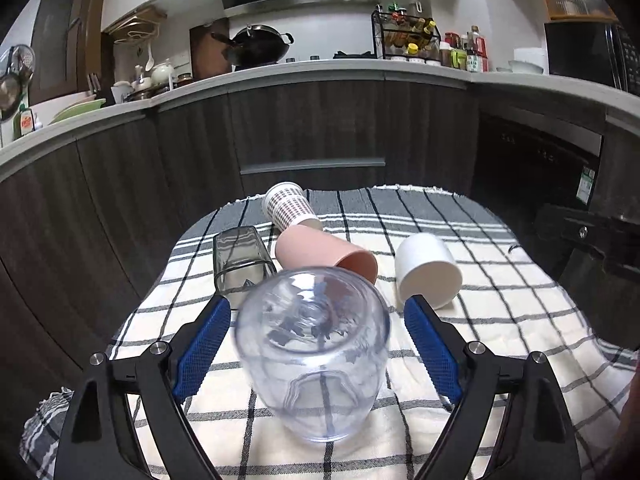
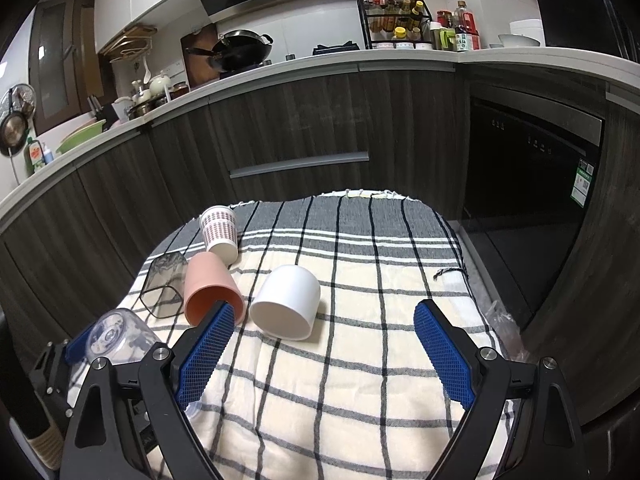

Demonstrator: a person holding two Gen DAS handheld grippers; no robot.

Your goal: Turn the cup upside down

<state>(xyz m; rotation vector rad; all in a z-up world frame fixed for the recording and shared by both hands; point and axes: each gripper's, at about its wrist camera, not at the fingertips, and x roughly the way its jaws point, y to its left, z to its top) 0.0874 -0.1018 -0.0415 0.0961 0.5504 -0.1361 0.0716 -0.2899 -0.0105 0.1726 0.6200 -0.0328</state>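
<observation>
A clear plastic cup (image 1: 316, 352) stands upside down on the checked cloth between the blue pads of my left gripper (image 1: 316, 312), which is open with gaps on both sides. The cup also shows in the right wrist view (image 2: 116, 340). A pink cup (image 1: 324, 258), a white cup (image 1: 426, 274), a smoky square cup (image 1: 240, 258) and a dotted paper cup (image 1: 290, 204) lie on their sides behind it. My right gripper (image 2: 324, 320) is open and empty, just in front of the white cup (image 2: 288, 300) and pink cup (image 2: 210, 292).
The checked cloth (image 2: 360, 380) covers a small table. Dark kitchen cabinets (image 2: 300, 120) stand behind it, an oven front (image 2: 532, 168) to the right. The left gripper (image 2: 60, 364) shows at the lower left of the right wrist view.
</observation>
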